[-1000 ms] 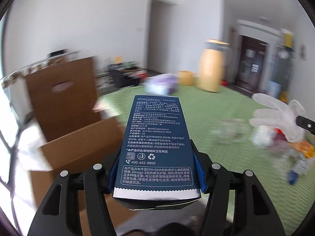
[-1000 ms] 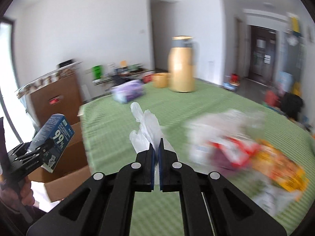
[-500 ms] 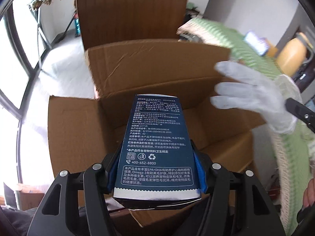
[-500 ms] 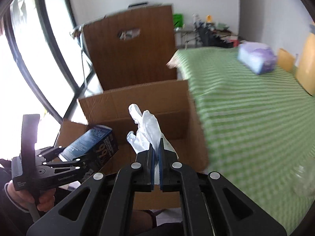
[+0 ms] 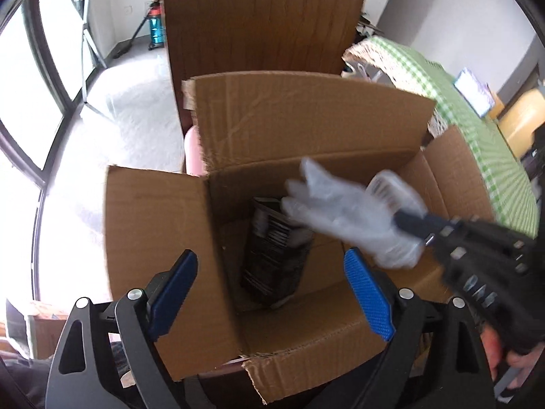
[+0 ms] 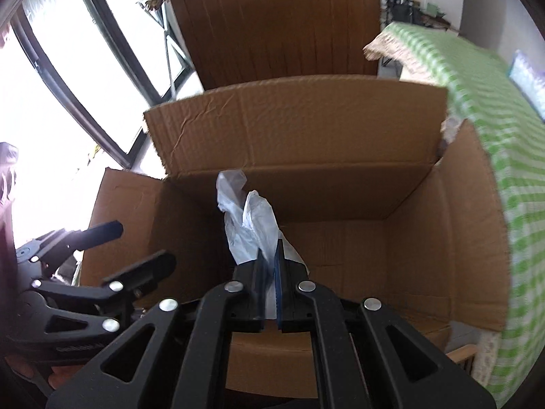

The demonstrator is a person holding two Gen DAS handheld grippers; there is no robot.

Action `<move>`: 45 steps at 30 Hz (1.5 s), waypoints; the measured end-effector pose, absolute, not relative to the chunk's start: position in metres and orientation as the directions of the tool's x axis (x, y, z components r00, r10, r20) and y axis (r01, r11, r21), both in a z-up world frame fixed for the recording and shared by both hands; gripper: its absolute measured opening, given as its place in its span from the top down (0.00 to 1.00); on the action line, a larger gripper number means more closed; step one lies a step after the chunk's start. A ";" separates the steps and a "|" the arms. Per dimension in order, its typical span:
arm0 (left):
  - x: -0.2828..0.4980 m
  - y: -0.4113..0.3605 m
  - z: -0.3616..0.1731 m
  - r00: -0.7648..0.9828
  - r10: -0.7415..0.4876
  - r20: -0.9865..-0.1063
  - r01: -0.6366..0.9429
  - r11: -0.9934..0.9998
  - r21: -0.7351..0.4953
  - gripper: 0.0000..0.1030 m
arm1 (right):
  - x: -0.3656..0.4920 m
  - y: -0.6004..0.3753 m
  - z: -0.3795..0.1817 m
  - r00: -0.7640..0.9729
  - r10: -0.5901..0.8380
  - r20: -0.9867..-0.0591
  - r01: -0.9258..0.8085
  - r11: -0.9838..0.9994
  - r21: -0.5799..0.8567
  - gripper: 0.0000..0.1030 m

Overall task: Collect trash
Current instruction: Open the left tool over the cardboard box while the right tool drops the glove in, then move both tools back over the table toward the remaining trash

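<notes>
- Over the corrugated cardboard box (image 5: 153,238), my left tool (image 5: 270,283) now stands wide apart with nothing between its ribbed blue pads.
- Half a second ago it clamped the dark blue carton (image 5: 276,255); that carton now sits inside, blurred.
- My right tool (image 6: 269,272) pinches the crinkly translucent plastic glove (image 6: 248,225) above the box interior.

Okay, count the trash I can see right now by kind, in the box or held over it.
Dark blue carton, lying in the cardboard box: 1
Clear plastic glove, pinched in the right hand-held gripper: 1
Total: 2
</notes>
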State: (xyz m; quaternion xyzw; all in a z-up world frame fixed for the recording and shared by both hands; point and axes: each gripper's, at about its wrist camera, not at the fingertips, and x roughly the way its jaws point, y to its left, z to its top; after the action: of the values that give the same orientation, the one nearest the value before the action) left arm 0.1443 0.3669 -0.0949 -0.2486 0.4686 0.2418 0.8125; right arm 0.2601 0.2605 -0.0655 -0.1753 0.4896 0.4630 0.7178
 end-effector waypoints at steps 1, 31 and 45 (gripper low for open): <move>0.142 0.370 -0.094 0.447 0.160 -0.880 -0.630 0.755 -0.183 0.17 | 0.259 0.261 -0.067 0.099 0.489 -0.866 -0.835 0.515 0.196 0.70; 0.115 0.266 0.010 0.652 0.432 -0.623 -0.574 0.818 -0.034 0.07 | 0.260 0.067 0.063 0.576 0.485 -0.658 -0.624 0.781 0.029 0.27; 0.174 0.055 0.036 0.883 0.129 -0.451 -0.162 0.986 -0.034 0.07 | 0.205 -0.220 0.119 0.878 0.106 -0.467 -0.145 0.988 -0.048 0.22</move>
State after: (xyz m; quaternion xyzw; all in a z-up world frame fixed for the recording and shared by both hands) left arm 0.1737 0.0550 0.0359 -0.0354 0.2298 0.0749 0.9697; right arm 0.2052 -0.2200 0.1186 -0.0407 0.2387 0.0649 0.9681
